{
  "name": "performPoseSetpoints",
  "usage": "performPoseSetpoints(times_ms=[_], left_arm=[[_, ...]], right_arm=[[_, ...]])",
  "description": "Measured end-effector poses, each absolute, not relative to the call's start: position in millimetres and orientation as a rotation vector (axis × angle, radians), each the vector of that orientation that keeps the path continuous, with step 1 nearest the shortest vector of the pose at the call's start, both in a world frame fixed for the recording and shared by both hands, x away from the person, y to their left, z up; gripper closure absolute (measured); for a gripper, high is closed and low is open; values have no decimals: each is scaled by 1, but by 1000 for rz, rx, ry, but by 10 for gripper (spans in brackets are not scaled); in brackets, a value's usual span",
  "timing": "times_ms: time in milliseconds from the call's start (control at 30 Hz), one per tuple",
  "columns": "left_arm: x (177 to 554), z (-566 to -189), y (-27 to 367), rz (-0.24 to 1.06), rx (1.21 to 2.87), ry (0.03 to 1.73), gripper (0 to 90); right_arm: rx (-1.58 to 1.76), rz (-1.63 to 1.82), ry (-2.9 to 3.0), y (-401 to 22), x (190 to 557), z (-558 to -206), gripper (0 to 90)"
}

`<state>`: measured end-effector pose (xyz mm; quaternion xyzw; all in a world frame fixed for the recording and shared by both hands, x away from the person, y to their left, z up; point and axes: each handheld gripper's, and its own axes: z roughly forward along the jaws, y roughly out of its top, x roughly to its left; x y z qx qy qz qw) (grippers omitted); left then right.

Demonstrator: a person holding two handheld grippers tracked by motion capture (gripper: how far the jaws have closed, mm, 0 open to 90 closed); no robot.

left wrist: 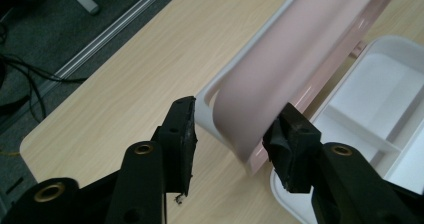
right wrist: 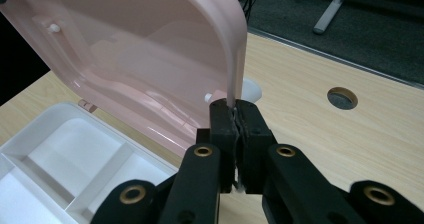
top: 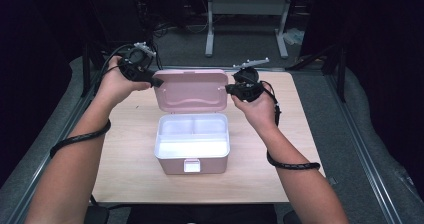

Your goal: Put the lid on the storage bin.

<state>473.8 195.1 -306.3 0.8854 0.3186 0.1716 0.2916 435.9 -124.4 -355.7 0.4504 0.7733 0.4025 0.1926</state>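
A pink box [top: 192, 163] stands in the middle of the table with its lid [top: 190, 90] raised upright at the back. Inside lies a white divided tray [top: 192, 134], which holds nothing. My left gripper [top: 159, 82] is at the lid's left edge. In the left gripper view the lid's corner [left wrist: 300, 49] sits between the jaws of the left gripper [left wrist: 235, 134], and both pads touch it. My right gripper [top: 229, 89] is at the lid's right edge. In the right gripper view the right gripper [right wrist: 235, 116] is pinched on the lid's thin rim [right wrist: 235, 59].
The wooden table [top: 130, 174] has bare surface on both sides of the box and a round cable hole [right wrist: 342, 98] near the back right. Metal rails and grey floor [top: 360, 134] border it. A white desk frame [top: 247, 14] stands beyond.
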Motion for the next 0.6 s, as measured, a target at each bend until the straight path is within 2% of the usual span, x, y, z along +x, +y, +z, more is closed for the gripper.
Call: performPoseSetpoints(times_ms=[167,300,400,533,600], left_arm=[[474,-302,189,463,2402,821,668],[472,-300,188,471,2424,802,675],[469,-300,187,474,2431,789,675],[466,-299,186,487,2443,774,674],[465,-299,186,488,2443,772,674]], right_arm=[[1261,1145,2180,-126,435,-356,873],[1257,1166,2177,-128,435,-357,861],[1244,1183,2177,-129,434,-356,793],[1181,1206,2169,-129,433,-347,638],[1134,1177,2151,-129,434,-340,608]])
